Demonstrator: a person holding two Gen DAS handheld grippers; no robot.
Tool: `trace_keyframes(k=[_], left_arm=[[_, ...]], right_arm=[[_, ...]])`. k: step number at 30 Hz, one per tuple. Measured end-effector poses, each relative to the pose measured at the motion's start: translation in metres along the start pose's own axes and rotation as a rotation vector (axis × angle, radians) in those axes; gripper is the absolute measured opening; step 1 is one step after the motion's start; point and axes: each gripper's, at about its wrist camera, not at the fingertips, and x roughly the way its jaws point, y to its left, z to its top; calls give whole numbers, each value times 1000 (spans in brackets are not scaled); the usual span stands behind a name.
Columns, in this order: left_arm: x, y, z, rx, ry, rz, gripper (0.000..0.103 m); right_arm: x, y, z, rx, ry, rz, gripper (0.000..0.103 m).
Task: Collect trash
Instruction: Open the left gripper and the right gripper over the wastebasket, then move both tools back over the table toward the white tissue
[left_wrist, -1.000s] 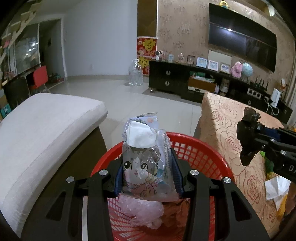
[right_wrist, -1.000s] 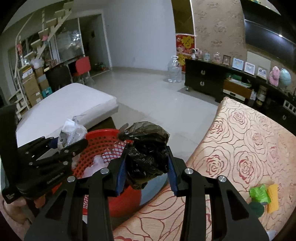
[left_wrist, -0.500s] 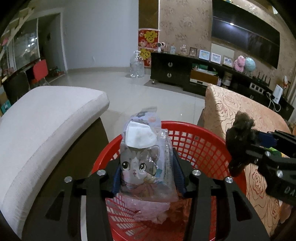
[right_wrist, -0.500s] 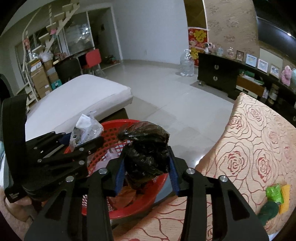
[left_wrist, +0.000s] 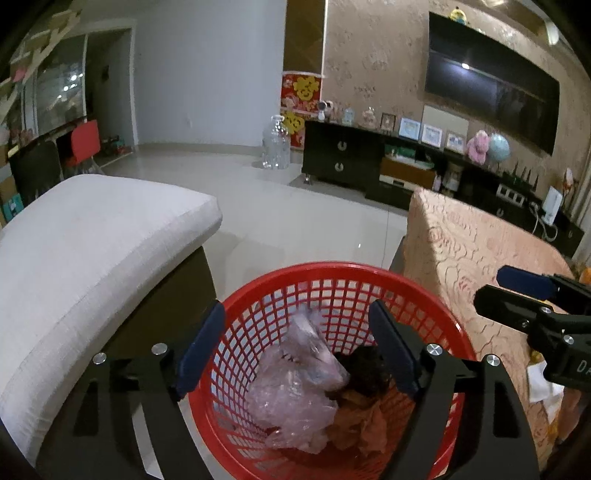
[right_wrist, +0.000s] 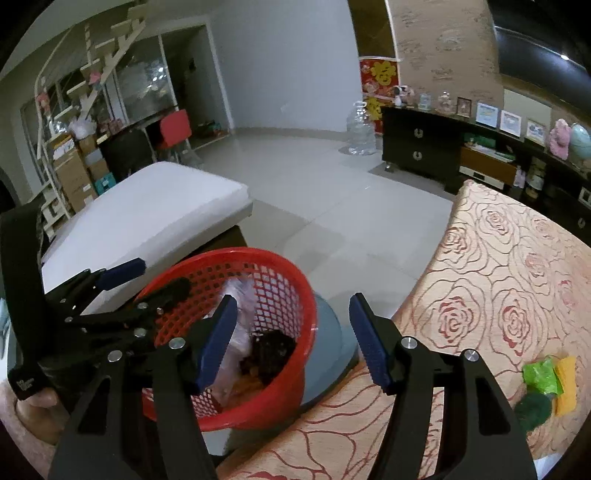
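A red mesh basket (left_wrist: 332, 267) stands on the floor under both grippers. My left gripper (left_wrist: 295, 325) hangs over it with its jaws opening and nothing between them. A clear plastic packet (left_wrist: 295, 384), a crumpled black bag (left_wrist: 365, 373) and brown paper (left_wrist: 358, 421) lie inside the basket. My right gripper (right_wrist: 291, 314) hovers over the basket's right rim (right_wrist: 258, 254), its jaws also opening and empty. The black bag (right_wrist: 273, 350) lies below it beside the clear packet (right_wrist: 240, 306). The left gripper (right_wrist: 155, 278) shows at the left, the right gripper (left_wrist: 513, 293) at the right.
A white cushioned seat (left_wrist: 92, 240) flanks the basket on the left. On the right is a table in a rose-patterned cloth (right_wrist: 498, 295) with a green wrapper (right_wrist: 541, 376), a yellow piece (right_wrist: 567, 384) and white paper (left_wrist: 539, 380). A grey round base (right_wrist: 328, 332) sits under the basket.
Both grippers have opened. The cat-printed clear packet left the left jaws and the black bag left the right jaws; both now lie in the red basket.
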Motion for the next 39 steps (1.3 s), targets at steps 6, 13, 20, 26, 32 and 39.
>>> trace_keyframes(k=[6, 13, 20, 26, 32, 39], left_arm=[[-6, -1, 3, -12, -27, -13, 78], [-10, -10, 3, -1, -47, -34, 78], [-12, -20, 4, 14, -53, -64, 78], [-16, -37, 4, 27, -60, -102, 78], [-16, -62, 3, 68, -59, -137, 78], [-15, -95, -2, 126, -46, -179, 78]], right_arm=[[-14, -14, 1, 22, -30, -41, 63], [-33, -39, -2, 60, -62, -99, 66], [-71, -70, -8, 91, -107, -197, 66], [-113, -110, -29, 164, -141, -301, 68], [-144, -143, -60, 252, -143, -394, 68], [-167, -173, -98, 325, -121, -473, 69]])
